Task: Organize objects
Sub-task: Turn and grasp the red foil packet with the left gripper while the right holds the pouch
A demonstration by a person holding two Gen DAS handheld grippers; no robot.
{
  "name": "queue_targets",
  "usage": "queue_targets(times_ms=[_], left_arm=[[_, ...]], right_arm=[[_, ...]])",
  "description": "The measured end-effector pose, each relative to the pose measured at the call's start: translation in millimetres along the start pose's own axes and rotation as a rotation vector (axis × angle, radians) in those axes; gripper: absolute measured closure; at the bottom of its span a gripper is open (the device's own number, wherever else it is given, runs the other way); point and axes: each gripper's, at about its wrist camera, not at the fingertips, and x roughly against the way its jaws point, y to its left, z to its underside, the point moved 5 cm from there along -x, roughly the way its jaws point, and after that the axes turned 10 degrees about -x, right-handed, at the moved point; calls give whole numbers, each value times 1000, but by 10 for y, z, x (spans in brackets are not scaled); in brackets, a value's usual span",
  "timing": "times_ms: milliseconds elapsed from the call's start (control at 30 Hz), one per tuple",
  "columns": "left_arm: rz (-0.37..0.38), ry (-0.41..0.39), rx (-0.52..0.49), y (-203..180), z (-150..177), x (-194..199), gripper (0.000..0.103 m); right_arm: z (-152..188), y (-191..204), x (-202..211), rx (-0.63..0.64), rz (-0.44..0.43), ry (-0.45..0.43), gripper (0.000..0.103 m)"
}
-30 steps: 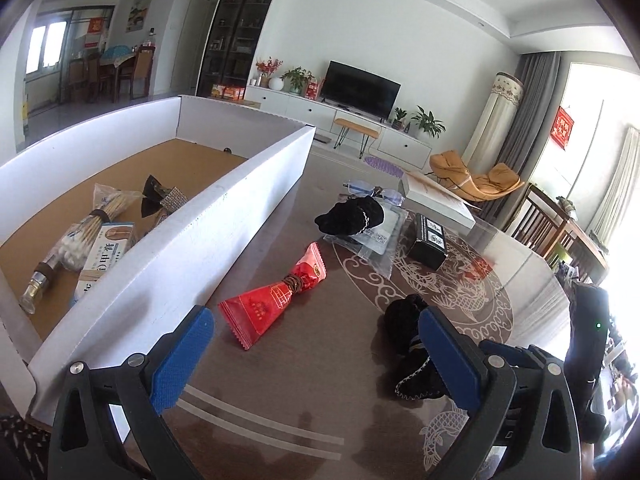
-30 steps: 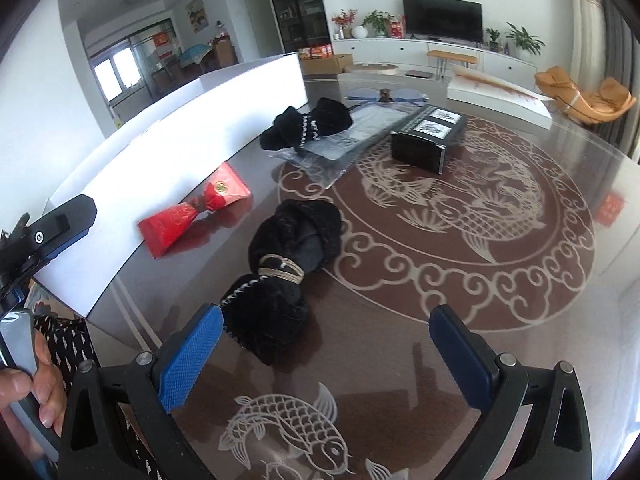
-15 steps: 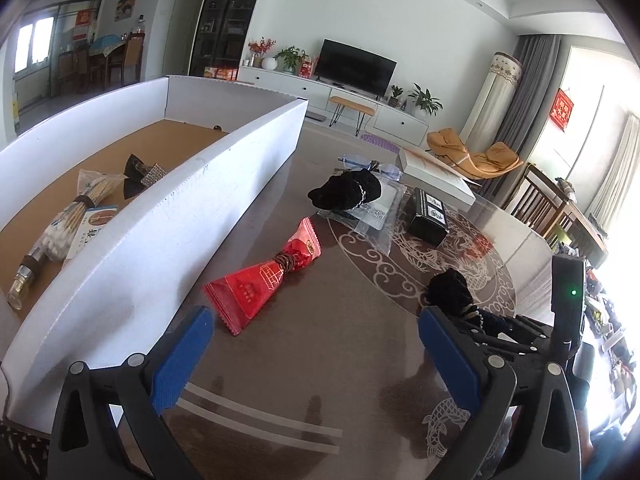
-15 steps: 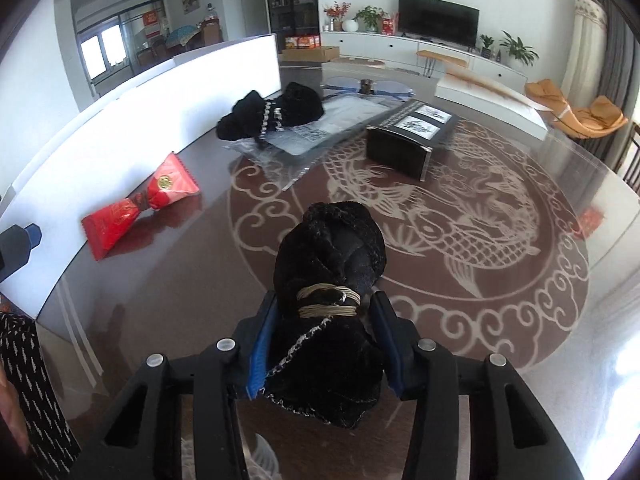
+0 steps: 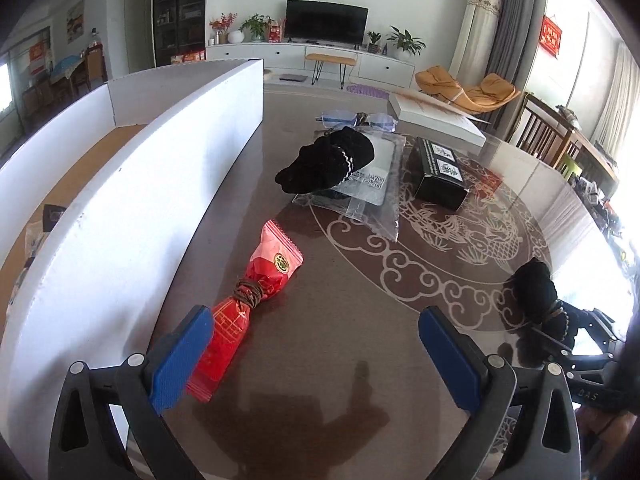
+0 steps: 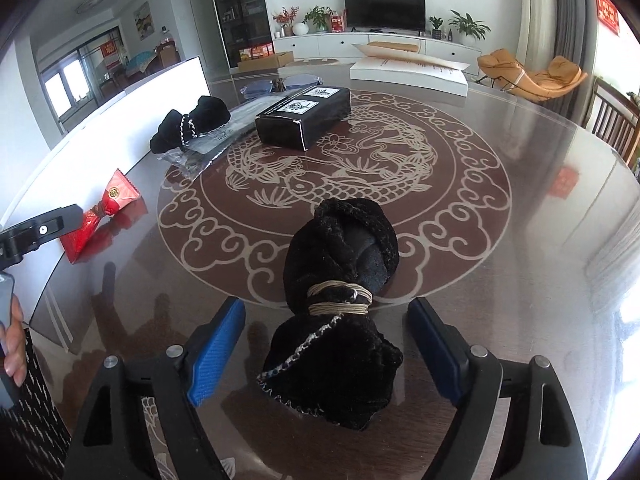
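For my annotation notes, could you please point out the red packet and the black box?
red packet [image 5: 276, 262], left wrist view, upper printed half.
black box [image 6: 306, 116], right wrist view, top face.

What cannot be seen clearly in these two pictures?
- Contents of the white box: left wrist view, its near wall hides most of the floor.
- Near end of the red packet: left wrist view, behind the left gripper finger.
- Labels on the black carton: both views, too small to read.

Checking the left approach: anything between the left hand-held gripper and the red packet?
Nothing visible. The left hand-held gripper is open, and the red packet lies on the table just ahead, its near end beside the left finger.
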Motion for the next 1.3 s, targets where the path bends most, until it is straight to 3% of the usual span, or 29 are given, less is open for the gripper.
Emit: queue_targets(times_ms=[167, 267, 333, 433, 467, 800, 900, 1033, 1133, 1200, 1300], left_arm=[[-58, 97, -48, 111, -80, -374, 0], [-2, 133, -41, 95, 31, -421, 0], [63, 108, -39, -5, 89, -343, 0], [241, 72, -35, -276, 150, -201, 0], [265, 61, -21, -322, 176, -164, 0], [184, -25, 189, 62, 169, 34, 0], [137, -99, 33, -41, -114, 157, 0], [102, 0, -200, -164, -453, -174, 0], [134, 153, -231, -89, -359, -510, 0], [129, 145, -260, -82, -289, -462, 0], [216, 118, -257, -152, -166, -301, 0]], right_arm=[[24, 28, -5, 14, 6, 5, 12], [14, 12, 0, 3, -8, 3, 12], [14, 14, 0, 4, -7, 3, 12], [14, 17, -8, 9, 0, 4, 12], [9, 19, -9, 10, 1, 5, 12], [15, 39, -31, 28, 20, 10, 11], [16, 49, -42, 35, 27, 13, 11], [16, 55, -47, 38, 27, 15, 9], [16, 55, -48, 37, 25, 14, 9], [14, 53, -47, 34, 21, 13, 9], [11, 53, -49, 31, 18, 12, 9]])
